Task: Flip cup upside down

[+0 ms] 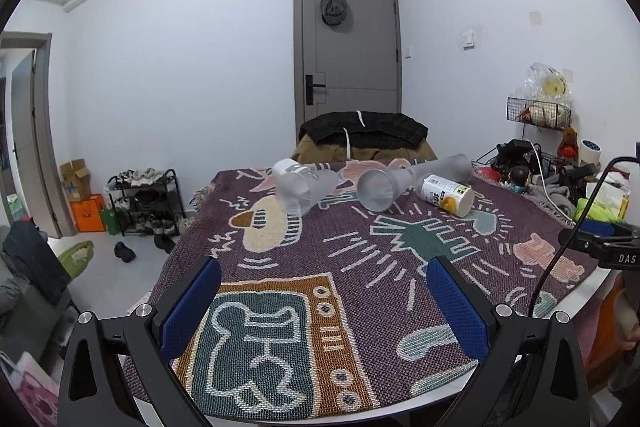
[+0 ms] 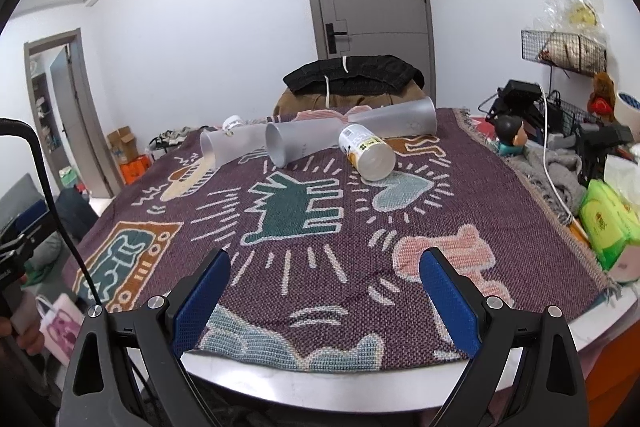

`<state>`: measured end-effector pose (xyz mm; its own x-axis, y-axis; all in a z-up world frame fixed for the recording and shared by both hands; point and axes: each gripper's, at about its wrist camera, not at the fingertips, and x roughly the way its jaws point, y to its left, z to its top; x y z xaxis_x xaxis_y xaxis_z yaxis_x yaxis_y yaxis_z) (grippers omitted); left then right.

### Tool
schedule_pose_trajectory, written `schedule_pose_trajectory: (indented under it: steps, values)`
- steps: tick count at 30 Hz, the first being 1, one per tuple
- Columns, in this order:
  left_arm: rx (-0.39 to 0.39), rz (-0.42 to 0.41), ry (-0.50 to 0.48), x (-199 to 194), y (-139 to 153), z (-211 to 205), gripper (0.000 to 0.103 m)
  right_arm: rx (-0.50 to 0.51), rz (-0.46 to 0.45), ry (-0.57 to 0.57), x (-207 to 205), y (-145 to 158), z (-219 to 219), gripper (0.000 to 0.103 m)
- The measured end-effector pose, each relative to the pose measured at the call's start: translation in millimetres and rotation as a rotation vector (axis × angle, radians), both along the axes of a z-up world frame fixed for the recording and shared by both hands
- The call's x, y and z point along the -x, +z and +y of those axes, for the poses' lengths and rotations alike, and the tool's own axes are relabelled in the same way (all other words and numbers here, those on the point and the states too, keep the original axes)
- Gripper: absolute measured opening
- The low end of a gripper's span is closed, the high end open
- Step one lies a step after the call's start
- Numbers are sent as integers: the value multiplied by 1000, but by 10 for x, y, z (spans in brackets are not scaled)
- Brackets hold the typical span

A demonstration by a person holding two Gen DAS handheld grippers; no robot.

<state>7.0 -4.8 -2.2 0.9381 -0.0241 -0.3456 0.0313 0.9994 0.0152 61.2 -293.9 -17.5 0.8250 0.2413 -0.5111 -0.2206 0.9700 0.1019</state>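
The blanket's [image 2: 304, 267] near half lay bare; frosted cups [image 2: 296, 143] and a bottle [image 2: 368, 155] crowded its far edge.

Home: shoe rack [image 1: 146, 201] by door [image 1: 348, 47], clothes-draped chair [image 1: 362, 137], woven tablecloth [image 1: 360, 267].

We see three frosted, translucent cups lying on their sides at the far end of the desk. The left cup [image 1: 306, 189] [image 2: 230, 147] and the middle cup [image 1: 384, 187] [image 2: 304, 143] turn their open mouths toward us. The third cup [image 1: 444, 167] [image 2: 396, 121] – the longest-looking – lies farthest back, stretching to the right. None stands upright – none is inverted.
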Motion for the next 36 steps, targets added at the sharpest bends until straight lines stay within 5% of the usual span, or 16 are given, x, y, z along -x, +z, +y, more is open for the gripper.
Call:
schedule_pose_trajectory:
  steps: [14, 26, 36]
  values:
    - [20, 15, 11, -251, 173, 108, 103, 162, 52, 61, -405, 272, 376, 96]
    - [36, 14, 39, -471, 368, 229, 103, 198, 93, 29, -1079, 490, 490, 96]
    - [113, 41, 57, -690, 347, 428, 103, 226, 184, 45, -1805, 388, 517, 96]
